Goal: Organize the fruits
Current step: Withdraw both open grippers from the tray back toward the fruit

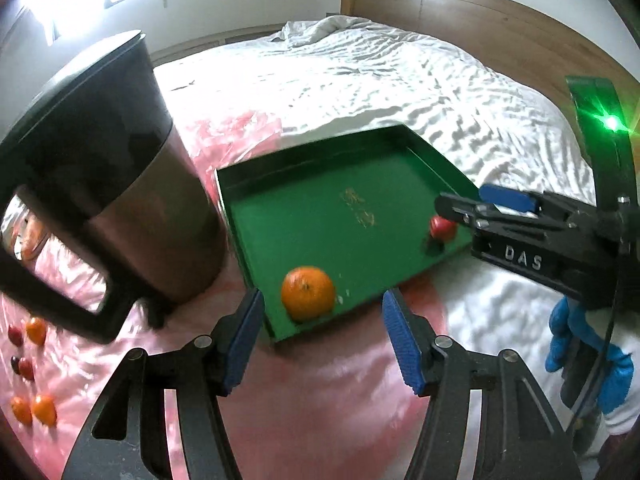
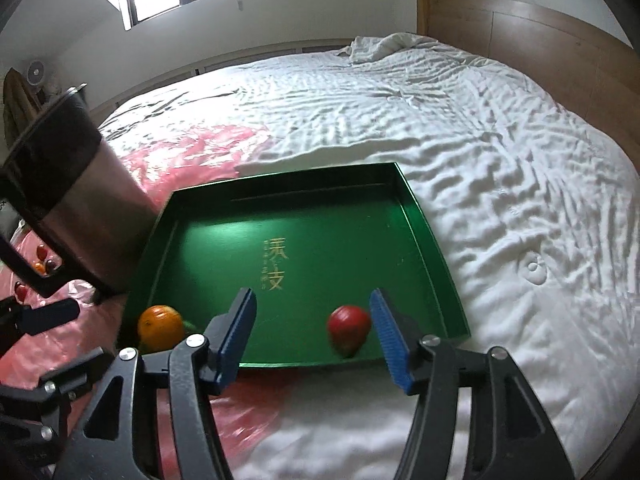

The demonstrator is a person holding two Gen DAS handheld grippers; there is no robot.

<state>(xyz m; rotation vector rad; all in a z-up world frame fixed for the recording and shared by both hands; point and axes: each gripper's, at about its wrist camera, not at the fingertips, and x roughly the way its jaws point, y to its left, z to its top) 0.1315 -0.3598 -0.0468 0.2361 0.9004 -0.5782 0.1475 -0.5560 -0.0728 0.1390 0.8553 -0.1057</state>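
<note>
A green tray (image 1: 320,200) (image 2: 320,208) lies on the bed. In it are an orange (image 1: 307,293) (image 2: 160,327) near the front left corner and a small red fruit (image 1: 442,227) (image 2: 348,329) near the front right. My left gripper (image 1: 323,334) is open and empty, just in front of the orange. My right gripper (image 2: 313,334) (image 1: 460,204) is open and empty, with the red fruit beside its right finger. Several small oranges and red fruits (image 1: 30,360) lie on the pink sheet at the far left.
A tall dark kettle (image 1: 104,184) (image 2: 68,200) with a handle stands left of the tray on a pink plastic sheet (image 1: 320,400). The white bedcover (image 2: 480,160) spreads behind and right. A wooden headboard (image 2: 540,48) is at the back.
</note>
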